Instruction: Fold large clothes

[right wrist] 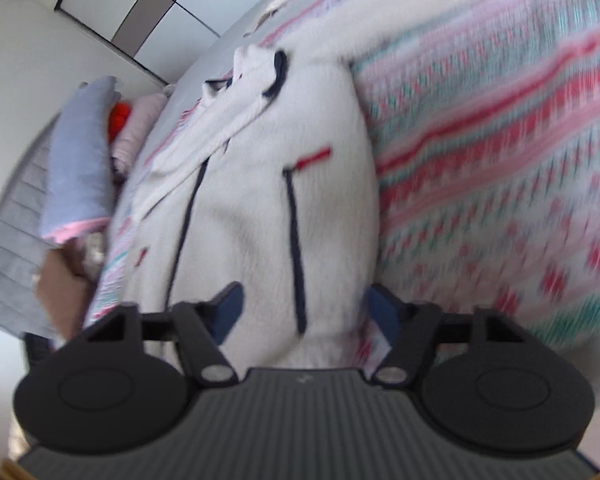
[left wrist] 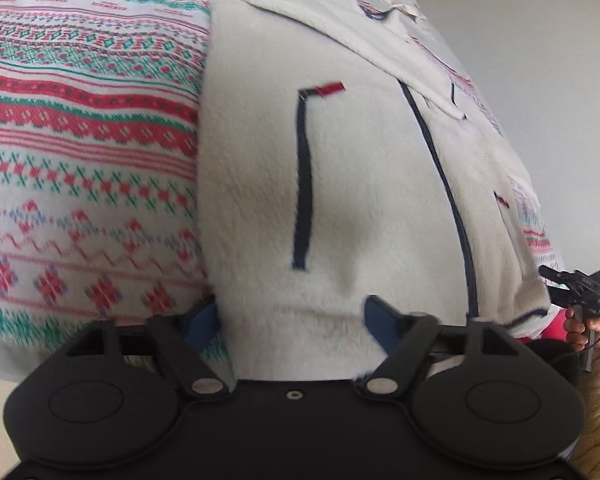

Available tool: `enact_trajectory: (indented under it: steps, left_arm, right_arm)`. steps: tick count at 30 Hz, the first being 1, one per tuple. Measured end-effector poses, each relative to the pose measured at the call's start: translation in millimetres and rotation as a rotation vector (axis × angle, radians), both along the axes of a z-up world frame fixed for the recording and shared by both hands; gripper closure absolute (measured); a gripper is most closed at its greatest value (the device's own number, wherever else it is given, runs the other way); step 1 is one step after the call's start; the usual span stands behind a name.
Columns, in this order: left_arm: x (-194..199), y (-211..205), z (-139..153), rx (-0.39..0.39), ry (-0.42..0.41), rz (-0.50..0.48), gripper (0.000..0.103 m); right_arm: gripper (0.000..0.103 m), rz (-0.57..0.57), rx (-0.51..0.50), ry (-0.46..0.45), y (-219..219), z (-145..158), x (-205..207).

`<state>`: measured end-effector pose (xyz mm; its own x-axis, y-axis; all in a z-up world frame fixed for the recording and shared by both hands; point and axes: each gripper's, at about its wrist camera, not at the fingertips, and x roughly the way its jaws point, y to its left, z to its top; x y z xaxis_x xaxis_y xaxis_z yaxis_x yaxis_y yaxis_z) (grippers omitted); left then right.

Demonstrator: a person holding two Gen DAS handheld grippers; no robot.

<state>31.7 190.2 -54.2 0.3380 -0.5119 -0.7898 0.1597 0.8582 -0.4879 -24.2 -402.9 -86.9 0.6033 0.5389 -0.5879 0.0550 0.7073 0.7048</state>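
Across the patterned blanket (left wrist: 80, 128) lies a white fleece (left wrist: 340, 184), its hem toward both cameras. On the left wrist view the fleece fills the middle, with a navy pocket zip (left wrist: 304, 176) running from 12 to 6 o'clock and a red tab (left wrist: 330, 89) at the zip's top. A longer navy front zip (left wrist: 440, 168) curves down at 2 to 4 o'clock. The left gripper (left wrist: 294, 322) stands at 6 o'clock with its blue pads (left wrist: 204, 324) set wide, the fleece hem bunched between them; whether they press it I cannot tell. The other gripper (left wrist: 580, 292) shows at 4 o'clock, just beside the fleece edge, with a hand (left wrist: 576, 326) on it.

On the right wrist view, which is blurred, the fleece (right wrist: 252, 208) again sits central, the blanket (right wrist: 500, 160) at 3 o'clock. The right gripper (right wrist: 306, 308) at 6 o'clock has its pads (right wrist: 230, 306) wide apart with hem fabric between; grip unclear. Folded clothes (right wrist: 80, 152) are piled at 9 o'clock, beyond the fleece.
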Motion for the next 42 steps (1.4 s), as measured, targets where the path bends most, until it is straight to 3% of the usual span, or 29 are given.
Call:
enact_trajectory:
  steps: [1,2,3,5,7,9,14,15,16,18,19,24,29,32,37,42]
  left_arm:
    - [-5.2,-4.0,0.7,0.017,-0.003,-0.012,0.066]
    - [-10.0,-6.8,2.7,0.031,-0.015,-0.015,0.078]
    - [-16.3,-9.1,7.4,0.046,-0.047,-0.018,0.08]
    - [-24.1,-9.6,15.0,0.097,-0.094,-0.036,0.083]
    - [-27.2,-16.1,6.1,0.187,-0.091,-0.069,0.083]
    - [-31.0,-20.1,1.4,0.226,-0.097,-0.093,0.081]
    - [-48.5,-27.5,18.7,0.321,-0.151,-0.16,0.07]
    - [-50.2,-26.0,23.3,0.325,-0.162,-0.163,0.068]
    - [-53.0,-24.4,29.3,0.317,-0.169,-0.159,0.062]
    - [-49.2,-18.6,41.0,0.292,-0.206,-0.129,0.046]
    - [-49.9,-19.0,48.8,0.285,-0.239,-0.117,0.038]
    - [-38.4,-41.2,82.5,0.259,-0.372,-0.087,0.018]
    - [-9.2,-76.9,103.8,0.27,-0.481,-0.058,0.006]
    - [15.4,-98.8,107.9,0.283,-0.506,-0.05,0.005]
    - [64.4,-132.8,106.3,0.25,-0.452,0.009,0.002]
    - [113.0,-158.4,99.3,0.204,-0.358,0.127,0.0]
  right_arm:
    - [0.07,0.012,0.004,0.01,3.3,-4.2,-2.0]
    - [0.074,0.029,0.0,0.002,6.6,-5.4,-5.3]
    - [0.082,0.046,0.002,-0.03,9.6,-4.1,-10.4]
    - [0.084,0.077,-0.024,-0.118,12.9,2.8,-22.5]
    - [0.084,0.106,-0.154,-0.141,18.8,4.0,-29.5]
    - [0.084,0.146,-0.297,-0.095,27.0,-4.8,-33.4]
    - [0.082,0.209,-0.436,-0.11,33.6,5.2,-57.1]
    - [0.075,0.197,-0.441,-0.109,30.9,9.6,-61.0]
    - [0.059,0.175,-0.446,-0.12,23.4,13.7,-68.9]
    - [0.043,0.134,-0.449,-0.175,15.6,27.0,-77.0]
    - [0.039,0.113,-0.437,-0.201,11.3,33.7,-77.9]
    - [0.017,0.008,-0.383,-0.264,-13.4,52.2,-56.7]
    - [0.015,-0.103,-0.358,-0.209,-38.6,50.1,-17.4]
    - [0.014,-0.194,-0.344,-0.148,-53.9,44.3,8.1]
    - [0.011,-0.326,-0.293,-0.079,-86.7,35.1,39.8]
    - [0.01,-0.408,-0.249,-0.013,-116.1,31.0,69.5]
